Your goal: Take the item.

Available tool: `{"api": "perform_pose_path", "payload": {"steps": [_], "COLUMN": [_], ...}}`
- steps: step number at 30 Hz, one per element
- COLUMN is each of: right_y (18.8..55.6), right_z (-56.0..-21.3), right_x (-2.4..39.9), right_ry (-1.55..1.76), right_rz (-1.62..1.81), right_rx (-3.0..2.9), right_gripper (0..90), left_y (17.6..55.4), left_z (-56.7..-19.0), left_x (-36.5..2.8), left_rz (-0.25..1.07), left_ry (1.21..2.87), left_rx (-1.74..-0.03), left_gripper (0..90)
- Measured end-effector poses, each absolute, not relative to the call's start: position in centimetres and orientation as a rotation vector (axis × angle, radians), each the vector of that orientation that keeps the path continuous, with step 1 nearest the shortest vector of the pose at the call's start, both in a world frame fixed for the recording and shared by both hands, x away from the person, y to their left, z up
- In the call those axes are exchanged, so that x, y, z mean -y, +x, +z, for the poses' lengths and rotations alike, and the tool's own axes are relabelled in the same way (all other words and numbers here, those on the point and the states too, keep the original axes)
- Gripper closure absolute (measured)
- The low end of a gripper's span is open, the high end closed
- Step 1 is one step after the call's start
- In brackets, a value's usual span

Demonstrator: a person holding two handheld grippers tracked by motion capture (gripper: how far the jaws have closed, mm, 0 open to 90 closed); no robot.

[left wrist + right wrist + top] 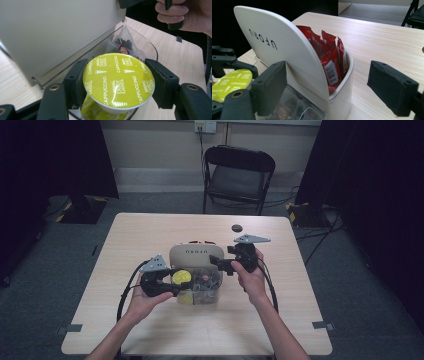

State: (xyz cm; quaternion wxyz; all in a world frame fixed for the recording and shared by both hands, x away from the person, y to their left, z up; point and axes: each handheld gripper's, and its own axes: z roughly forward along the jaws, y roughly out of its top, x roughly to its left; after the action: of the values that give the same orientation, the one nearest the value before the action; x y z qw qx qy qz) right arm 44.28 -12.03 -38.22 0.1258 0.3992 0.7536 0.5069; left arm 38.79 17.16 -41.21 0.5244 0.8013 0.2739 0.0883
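A: Lower middle of the left gripper view: the left gripper (pixel 117 87) is clamped on a yellow-green Dolce Gusto cappuccino capsule (pixel 118 79), one black pad on each side of its rim, foil lid facing the camera. What is under it?

B: The clear front compartment (pixel 147 43) of a storage box. Another yellow-green capsule (pixel 96 112) lies just below the held one, and a tea-bag sachet (pixel 125 46) sits farther back, upper centre of that frame.

A: And from above?

B: In the high view the capsule (pixel 181 277) hangs over the left end of the clear bin, at frame centre, left hand (pixel 145 297) below it. The box's raised cream lid (pixel 196 256) stands behind.

A: How should it handle?

B: By the look of it, light, with a stiff plastic cup and a thin foil top that would dent or puncture. The rim or cup wall is the safe hold; a hard squeeze seems needless, though smooth plastic could slip.

A: The other hand?

B: The right gripper (pixel 335 86) has its jaws wide apart, astride the edge of the lid without pressing it, lower half of the right gripper view. Beyond, red sachets (pixel 329 55) stand in the cream rear compartment (pixel 348 67), then bare wooden table (pixel 387 37). In the high view it (pixel 220 263) sits right of centre.
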Motion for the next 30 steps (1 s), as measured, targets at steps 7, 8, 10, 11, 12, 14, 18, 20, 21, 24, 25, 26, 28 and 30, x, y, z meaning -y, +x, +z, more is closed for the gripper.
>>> {"api": "perform_pose_path", "payload": {"steps": [7,8,10,11,12,14,18,20,21,24,25,26,28,30], "right_y": [44.2,44.2,44.2,44.2,44.2,44.3,44.3,44.3,44.3,44.3,44.3,44.3,44.3,44.3], "right_z": [-38.2,-38.2,-38.1,-38.1,-38.1,-38.2,-38.3,-38.3,-38.3,-38.3,-38.2,-38.2,-38.2,-38.1], "right_x": [12.1,12.1,12.2,12.2,12.2,12.2,12.1,12.1,12.1,12.2,12.2,12.2,12.2,12.3], "right_ry": [1.162,1.162,1.164,1.164,1.165,1.166,1.163,1.161,1.161,1.163,1.163,1.164,1.163,1.164], "right_rz": [1.476,1.475,1.475,1.476,1.476,1.475,1.473,1.475,1.476,1.477,1.479,1.481,1.482,1.482], "right_rx": [-2.193,-2.193,-2.192,-2.190,-2.189,-2.189,-2.198,-2.202,-2.203,-2.197,-2.196,-2.196,-2.195,-2.191], "right_gripper": [15.2,15.2,15.2,15.2,15.2,15.2,15.2,15.2,15.2,15.2,15.2,15.2,15.2,15.2], "left_y": [38.4,38.4,38.3,38.3,38.3,38.2,38.2,38.1,38.1,38.2,38.2,38.2,38.3,38.3], "left_z": [-40.6,-40.5,-40.4,-40.3,-40.3,-40.2,-40.0,-39.9,-39.8,-39.7,-39.6,-39.6,-39.5,-39.4], "left_x": [-18.1,-18.2,-18.6,-18.8,-19.0,-19.3,-19.6,-19.8,-19.9,-20.3,-20.5,-20.7,-21.1,-21.5], "left_rz": [0.226,0.227,0.234,0.241,0.237,0.237,0.239,0.242,0.252,0.260,0.268,0.265,0.283,0.286], "left_ry": [1.904,1.902,1.905,1.905,1.898,1.894,1.891,1.891,1.893,1.880,1.886,1.878,1.876,1.865], "left_rx": [-0.661,-0.665,-0.666,-0.665,-0.665,-0.671,-0.666,-0.669,-0.662,-0.672,-0.676,-0.688,-0.702,-0.713], "left_gripper": [37.9,37.9,37.9,37.9,37.9,37.9,37.9,38.0,37.9,37.9,38.0,37.9,37.9,38.0]}}
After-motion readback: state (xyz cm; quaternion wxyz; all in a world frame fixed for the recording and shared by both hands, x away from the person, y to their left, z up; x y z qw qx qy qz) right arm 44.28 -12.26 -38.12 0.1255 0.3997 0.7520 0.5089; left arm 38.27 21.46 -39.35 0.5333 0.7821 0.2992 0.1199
